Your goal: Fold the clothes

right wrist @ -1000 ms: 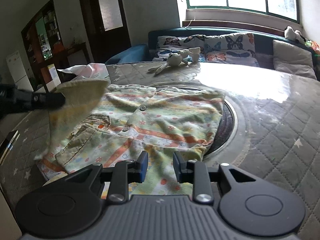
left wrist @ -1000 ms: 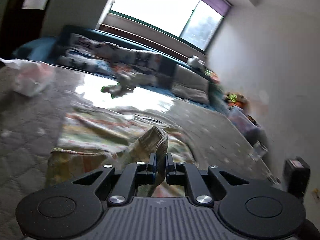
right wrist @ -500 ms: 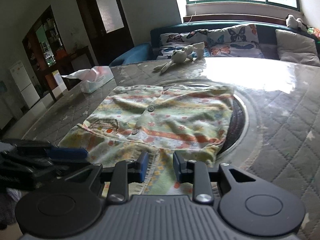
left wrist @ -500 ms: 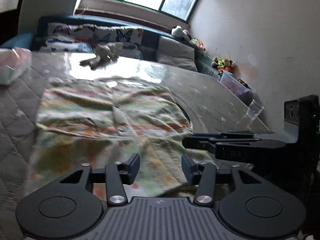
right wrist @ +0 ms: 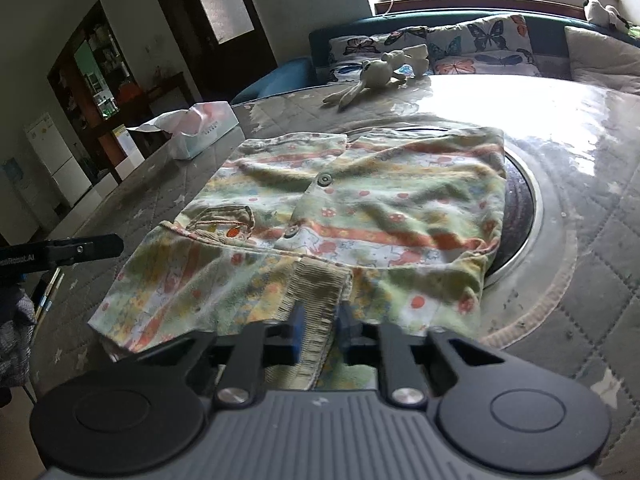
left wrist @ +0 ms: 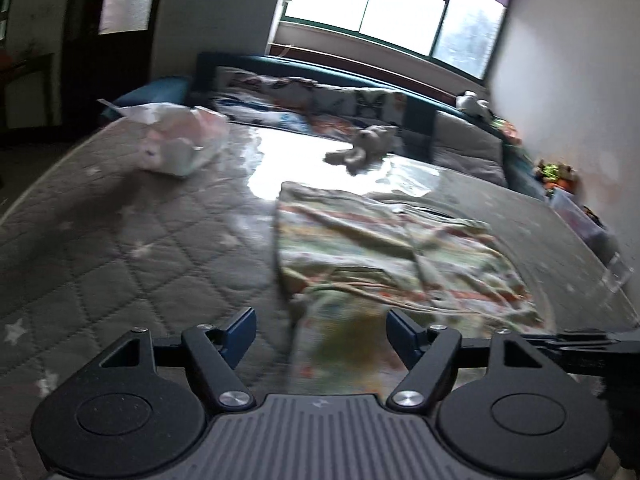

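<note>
Garment [right wrist: 360, 204]: floral cotton, ribbed cuff | right gripper [right wrist: 320, 330]: pinching cuff

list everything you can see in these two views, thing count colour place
cardigan: one, pale green with orange stripes and flowers, spread on the table, sleeves folded in
table: one, grey quilted cover under clear sheet
round inset: one, dark with a metal rim, partly under the cardigan
tissue box: one, white and pink, far left of the table
plush rabbit: one, cream, far edge of the table
butterfly cushions: several, white with coloured butterflies, on the teal sofa
clear cup: one, right edge of the table
left gripper: open, above the cardigan's near left edge
right gripper: around the ribbed cuff; whether clamped is unclear
</note>
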A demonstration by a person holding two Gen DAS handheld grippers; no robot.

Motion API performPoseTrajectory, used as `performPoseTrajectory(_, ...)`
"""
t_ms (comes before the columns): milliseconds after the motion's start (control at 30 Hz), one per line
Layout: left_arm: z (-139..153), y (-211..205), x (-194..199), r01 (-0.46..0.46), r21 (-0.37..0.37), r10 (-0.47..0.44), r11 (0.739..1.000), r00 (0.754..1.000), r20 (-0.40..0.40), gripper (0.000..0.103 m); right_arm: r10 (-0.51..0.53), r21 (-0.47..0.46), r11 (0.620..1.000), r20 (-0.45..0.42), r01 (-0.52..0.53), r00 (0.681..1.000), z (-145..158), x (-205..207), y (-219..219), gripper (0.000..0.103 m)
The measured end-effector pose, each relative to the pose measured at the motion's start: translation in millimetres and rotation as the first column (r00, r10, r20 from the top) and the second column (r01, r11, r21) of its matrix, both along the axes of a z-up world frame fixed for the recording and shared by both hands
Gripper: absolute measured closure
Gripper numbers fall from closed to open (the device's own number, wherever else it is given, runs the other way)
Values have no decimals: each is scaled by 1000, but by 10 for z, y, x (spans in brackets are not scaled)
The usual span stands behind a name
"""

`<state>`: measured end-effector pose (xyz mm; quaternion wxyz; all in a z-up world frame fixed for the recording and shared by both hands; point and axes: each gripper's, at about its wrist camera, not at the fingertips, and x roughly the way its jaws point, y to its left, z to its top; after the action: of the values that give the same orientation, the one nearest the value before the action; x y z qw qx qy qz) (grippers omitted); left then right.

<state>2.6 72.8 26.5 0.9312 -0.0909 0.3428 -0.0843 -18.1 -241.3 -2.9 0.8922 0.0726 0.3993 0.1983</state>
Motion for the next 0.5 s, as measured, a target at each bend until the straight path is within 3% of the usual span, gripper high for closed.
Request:
performPoseTrajectory(100,-48,56,53,-33,19,34,999,999,-29,27,-14,-11,1000,25,14,1000,42,-25,-7,99)
performPoseTrajectory(333,-132,31,115,-44,84,50,995,997,-63,27,-21,-87,995,184,38,983,406,-189,-42,101)
performPoseTrajectory(500,-165,-58,207,-47,126,55,991,997,-62,28,-31,-119,992,115,45,993,241,-90,-66,100)
